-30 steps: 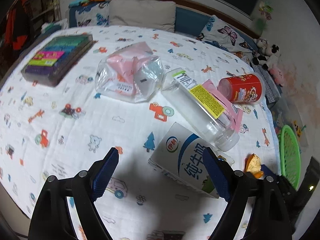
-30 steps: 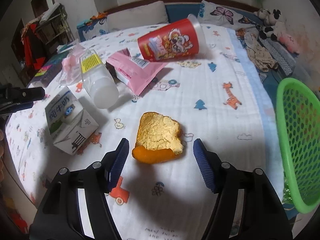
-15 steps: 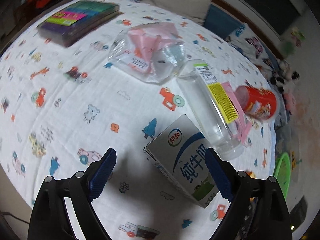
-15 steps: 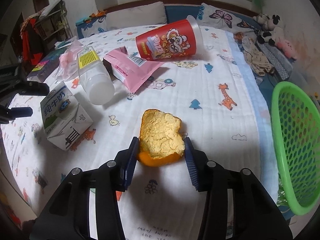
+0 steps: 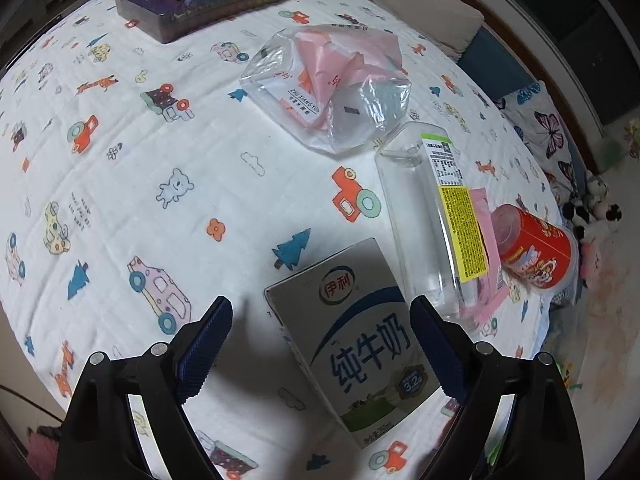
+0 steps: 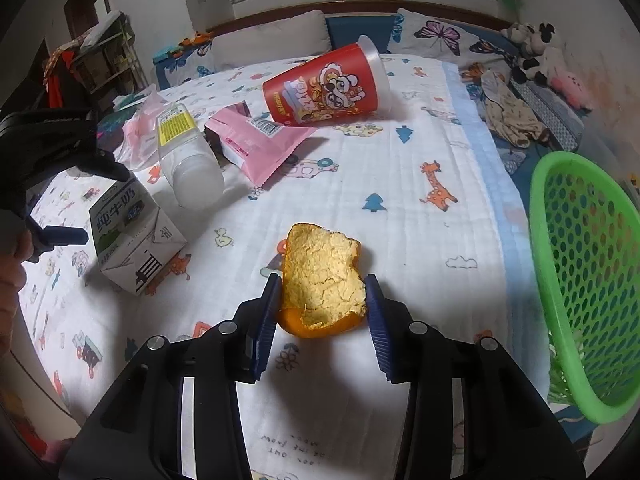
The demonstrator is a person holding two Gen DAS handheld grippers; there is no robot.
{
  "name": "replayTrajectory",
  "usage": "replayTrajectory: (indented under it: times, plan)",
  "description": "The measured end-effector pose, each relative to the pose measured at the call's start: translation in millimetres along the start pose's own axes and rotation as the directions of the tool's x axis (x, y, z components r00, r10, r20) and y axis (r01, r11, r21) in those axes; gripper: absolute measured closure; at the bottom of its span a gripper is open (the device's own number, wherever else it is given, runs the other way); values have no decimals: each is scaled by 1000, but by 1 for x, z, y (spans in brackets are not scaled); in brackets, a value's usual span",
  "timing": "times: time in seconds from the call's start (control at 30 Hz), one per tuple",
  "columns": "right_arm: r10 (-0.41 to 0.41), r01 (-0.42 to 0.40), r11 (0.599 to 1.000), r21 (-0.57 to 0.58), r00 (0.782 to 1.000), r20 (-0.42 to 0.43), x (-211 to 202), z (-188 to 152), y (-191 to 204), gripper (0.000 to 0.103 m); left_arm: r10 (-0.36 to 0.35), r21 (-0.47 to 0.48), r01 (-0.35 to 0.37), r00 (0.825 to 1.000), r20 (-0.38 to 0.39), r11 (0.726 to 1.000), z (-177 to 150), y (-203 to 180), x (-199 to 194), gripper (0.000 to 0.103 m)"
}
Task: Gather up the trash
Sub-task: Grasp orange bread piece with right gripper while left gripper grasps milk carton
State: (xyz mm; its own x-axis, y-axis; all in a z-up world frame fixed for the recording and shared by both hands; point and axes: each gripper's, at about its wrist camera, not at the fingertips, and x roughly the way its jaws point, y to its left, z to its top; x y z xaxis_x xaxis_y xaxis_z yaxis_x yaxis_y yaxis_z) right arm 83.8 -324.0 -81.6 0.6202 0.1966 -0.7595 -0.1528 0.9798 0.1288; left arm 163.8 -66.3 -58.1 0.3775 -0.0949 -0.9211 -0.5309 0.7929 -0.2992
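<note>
Glossy paper milk carton lies on matt quilted cloth bedspread.

The milk carton reads "伊利", "纯牛奶" and "3.2", and the clear bag "ZHU XIANG YUAN".

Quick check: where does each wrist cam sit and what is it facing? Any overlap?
Left wrist: on the left gripper, open, looking steeply down at the white-and-blue milk carton on the printed bedsheet.
Right wrist: on the right gripper, closing around the orange peel, facing the headboard; a hand shows at left.
Shared: carton, clear plastic bottle, red cup.
</note>
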Motion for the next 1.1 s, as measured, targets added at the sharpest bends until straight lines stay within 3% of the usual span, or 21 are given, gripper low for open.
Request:
replayTrajectory:
  times: [0.37,0.6,0.93,1.1]
  plan:
    - [8,-8,1000,7,1000,5,-2,-2,-4,60,52,-59,-52,999,7,997,2,-6,11,16]
    - [2,-2,1000,12,1000,9,-8,-3,-6,61,78,-37,-79,997,-17,996,-4,-16,24,16]
    - [-17,16,999,31,999,36,-27,-8,-11,61,4,93,-2,1000,-23,996,-6,-17,9,34]
    - [-17,14,998,56,999,47,-37,-9,-19,62,-43,173,43,999,-6,984,-9,-11,-9,36]
